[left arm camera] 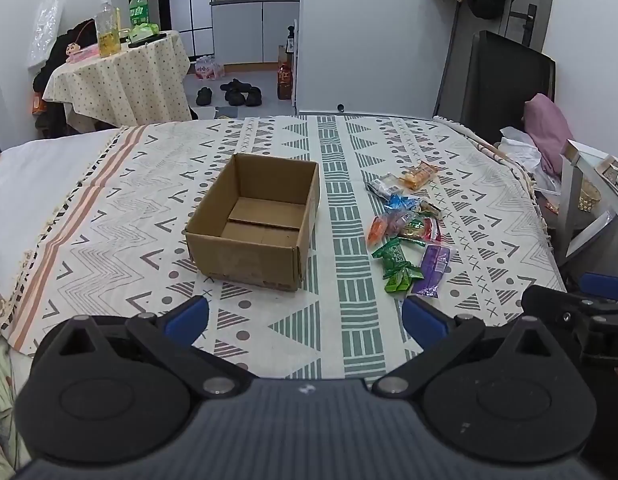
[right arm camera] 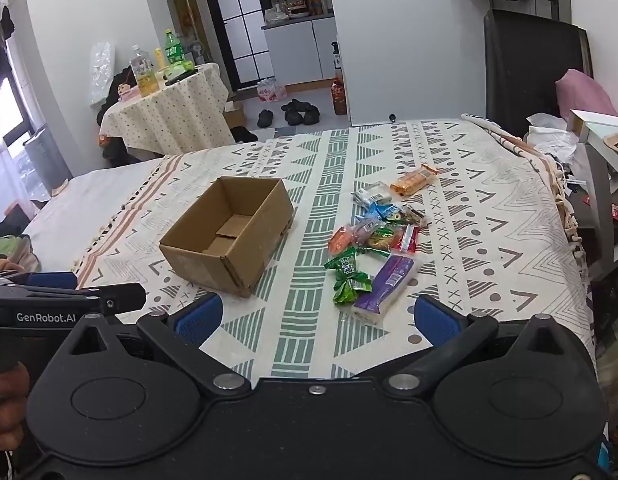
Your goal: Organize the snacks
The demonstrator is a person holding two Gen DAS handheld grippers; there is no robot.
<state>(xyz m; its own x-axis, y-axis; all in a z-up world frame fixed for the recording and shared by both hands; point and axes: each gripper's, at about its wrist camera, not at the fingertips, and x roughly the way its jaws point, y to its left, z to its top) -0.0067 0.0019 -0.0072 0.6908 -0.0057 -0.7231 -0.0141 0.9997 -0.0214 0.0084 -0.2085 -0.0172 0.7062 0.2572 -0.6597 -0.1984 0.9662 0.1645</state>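
Observation:
An open, empty cardboard box (left arm camera: 255,220) (right arm camera: 229,232) stands on the patterned cloth. To its right lies a pile of several snack packets (left arm camera: 405,232) (right arm camera: 373,236): a purple one (left arm camera: 433,266) (right arm camera: 385,280), green ones (left arm camera: 397,266) (right arm camera: 347,276), an orange one at the far end (left arm camera: 419,174) (right arm camera: 413,179). My left gripper (left arm camera: 305,320) is open and empty, near the box's front. My right gripper (right arm camera: 319,318) is open and empty, just short of the purple packet. Each gripper shows at the edge of the other's view, the right (left arm camera: 597,300) and the left (right arm camera: 65,292).
The cloth (left arm camera: 149,208) covers a bed with white sheet at the left. A small round table (left arm camera: 121,76) with bottles stands behind left. A dark chair (left arm camera: 505,80) and a cluttered shelf (left arm camera: 589,184) are at the right edge. Shoes lie on the floor beyond.

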